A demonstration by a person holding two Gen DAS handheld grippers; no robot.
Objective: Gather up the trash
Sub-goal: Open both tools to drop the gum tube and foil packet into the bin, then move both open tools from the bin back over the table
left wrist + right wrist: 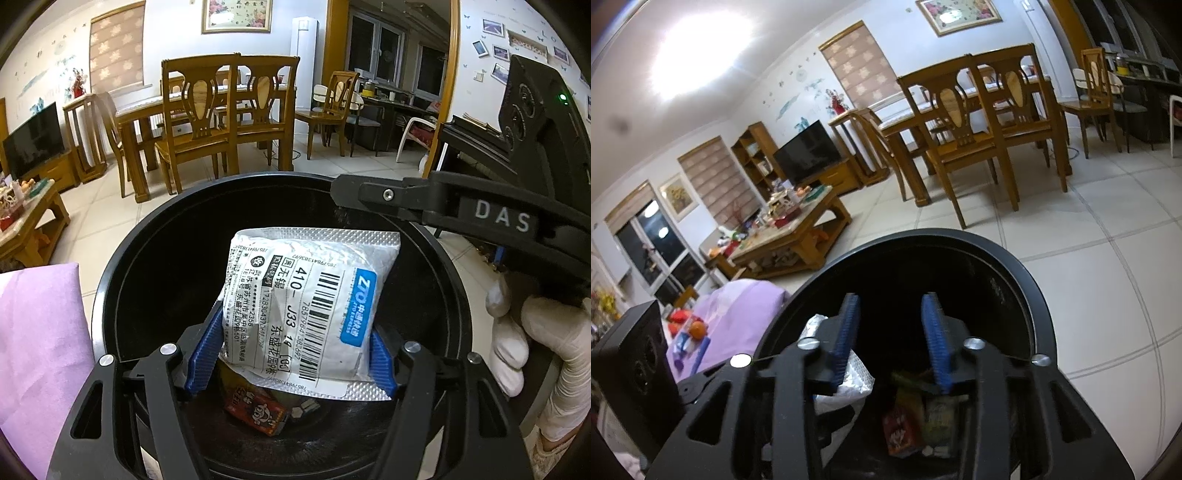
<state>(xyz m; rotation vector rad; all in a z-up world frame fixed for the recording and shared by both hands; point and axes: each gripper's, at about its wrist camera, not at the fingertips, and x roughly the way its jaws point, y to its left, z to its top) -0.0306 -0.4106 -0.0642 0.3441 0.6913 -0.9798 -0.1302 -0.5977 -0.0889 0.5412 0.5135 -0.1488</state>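
While one black trash bin [110,280] stands below, the left gripper [291,350] clasps one white courier parcel [299,302] over its mouth; the right gripper [892,339] gapes empty above perhaps three wrappers [916,421].

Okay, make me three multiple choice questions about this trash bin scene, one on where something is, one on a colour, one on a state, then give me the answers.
1. Where is the silver parcel bag?
A. on the floor tiles
B. between the left gripper's pads, over the black bin
C. on a dining chair

2. What colour are the gripper pads?
A. red
B. yellow
C. blue

3. How does the right gripper stand?
A. open, nothing between its pads
B. shut on a carton
C. shut on the bag

Answers: 1 B, the left wrist view shows the bag between the two pads above the bin's mouth. 2 C, the ribbed pads are blue in both views. 3 A, the right wrist view shows a clear gap between them.
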